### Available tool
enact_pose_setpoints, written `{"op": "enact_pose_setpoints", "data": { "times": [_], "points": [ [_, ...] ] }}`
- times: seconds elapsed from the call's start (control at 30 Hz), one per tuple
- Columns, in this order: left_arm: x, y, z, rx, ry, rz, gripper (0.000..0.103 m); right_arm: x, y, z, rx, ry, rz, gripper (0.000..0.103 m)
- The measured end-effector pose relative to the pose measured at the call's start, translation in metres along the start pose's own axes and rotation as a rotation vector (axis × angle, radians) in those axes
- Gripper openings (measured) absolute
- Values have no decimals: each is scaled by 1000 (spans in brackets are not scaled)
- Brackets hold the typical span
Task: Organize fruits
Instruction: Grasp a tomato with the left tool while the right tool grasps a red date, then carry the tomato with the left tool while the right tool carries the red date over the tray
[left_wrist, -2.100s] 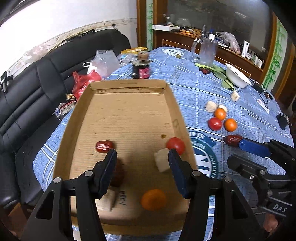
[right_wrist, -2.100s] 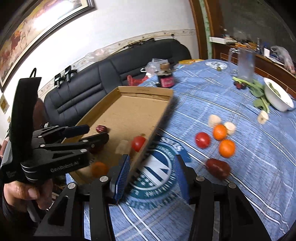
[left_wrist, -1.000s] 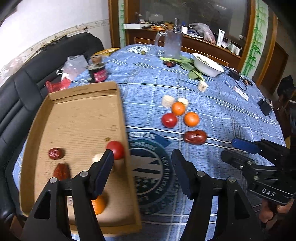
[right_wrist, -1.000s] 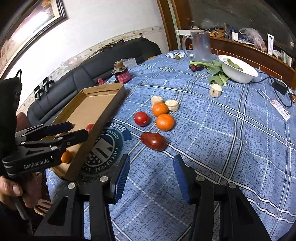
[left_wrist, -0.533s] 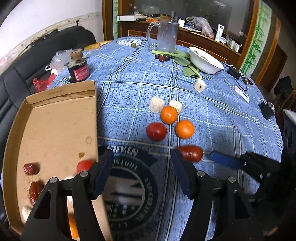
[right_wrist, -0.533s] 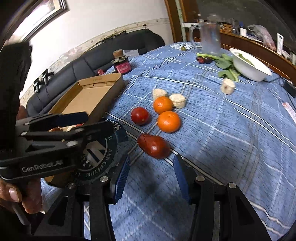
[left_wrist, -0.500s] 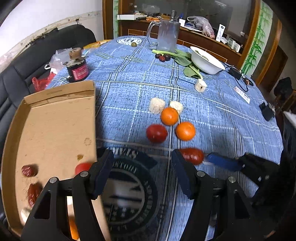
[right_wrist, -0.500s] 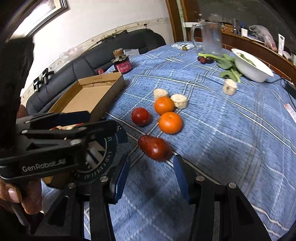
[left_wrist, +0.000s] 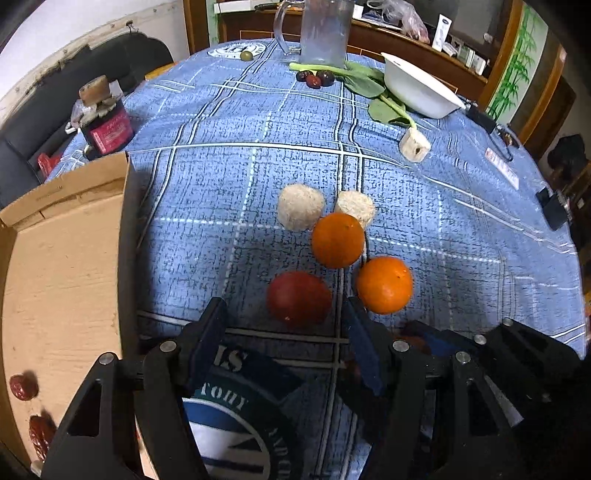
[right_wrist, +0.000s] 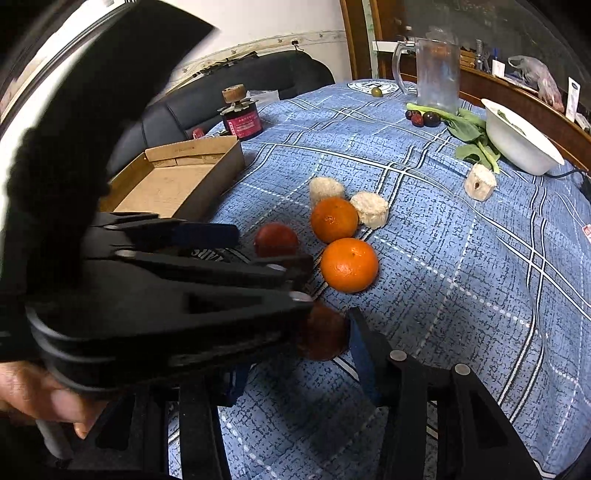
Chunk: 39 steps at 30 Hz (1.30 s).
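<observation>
My left gripper (left_wrist: 283, 314) is open, and a red tomato (left_wrist: 299, 297) sits on the blue cloth between its fingertips, untouched. Two oranges (left_wrist: 338, 240) (left_wrist: 384, 284) and two pale chunks (left_wrist: 301, 212) (left_wrist: 356, 208) lie just beyond. In the right wrist view my right gripper (right_wrist: 295, 343) stands open around a large dark red date (right_wrist: 323, 332). Its left finger is hidden behind the left gripper (right_wrist: 273, 247), which crosses that view above the tomato (right_wrist: 277, 240). The cardboard tray (left_wrist: 62, 258) at the left holds small red dates (left_wrist: 22, 386).
A third pale chunk (left_wrist: 415, 146), green leaves (left_wrist: 384, 110) and a white bowl (left_wrist: 421, 92) lie at the far right. A glass mug (left_wrist: 323, 33), dark plums (left_wrist: 317, 77) and a red-labelled jar (left_wrist: 107, 125) stand further back. A hand (right_wrist: 44, 402) holds the left gripper.
My left gripper swung right from over the tray and sank onto the tomato. My right gripper moved forward and down around the large date. Both kept the same jaw width.
</observation>
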<state>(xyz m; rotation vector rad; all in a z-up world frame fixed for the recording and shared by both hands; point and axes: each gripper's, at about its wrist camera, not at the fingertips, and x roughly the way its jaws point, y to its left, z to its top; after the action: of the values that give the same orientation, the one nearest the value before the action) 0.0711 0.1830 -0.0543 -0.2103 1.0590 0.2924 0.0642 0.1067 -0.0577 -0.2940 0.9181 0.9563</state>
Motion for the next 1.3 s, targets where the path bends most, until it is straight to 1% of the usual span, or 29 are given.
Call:
{"op": "enact_pose_setpoints", "data": {
  "times": [0.03,0.07,0.1,0.17,0.23,0.3,0.57,0.73,0.93,1.1,1.3],
  "points": [
    [0,-2,0,7,-1,-3,63,-1,-1,-1,0,0,1,48],
    [0,-4,0,15,-6,-3,55,-3,-1,-1,0,1,2,48],
    [0,-5,0,25,-12,0,50,-6,-2,-3,3,0,6,48],
    [-1,-7,1,36,-19,3,36,-13,-3,-6,7,-6,10,48],
    [-2,-8,1,40,-24,-13,30,-21,-5,-10,13,-15,11,48],
    [-3,-8,0,42,-26,-33,30,-30,-8,-14,21,-24,10,48],
    [-25,-10,-12,37,-74,-60,30,-63,-16,-26,57,-64,-11,48],
    [-45,-6,-24,17,-111,-70,30,-69,-16,-26,63,-75,-14,48],
    [-75,1,-37,1,-170,-49,30,-85,-8,-28,52,-109,-10,48],
    [-96,10,-48,-13,-220,-10,30,-96,3,-31,38,-129,-7,48],
    [-112,25,-60,-40,-253,29,30,-104,20,-29,15,-151,4,48]
  ]
}}
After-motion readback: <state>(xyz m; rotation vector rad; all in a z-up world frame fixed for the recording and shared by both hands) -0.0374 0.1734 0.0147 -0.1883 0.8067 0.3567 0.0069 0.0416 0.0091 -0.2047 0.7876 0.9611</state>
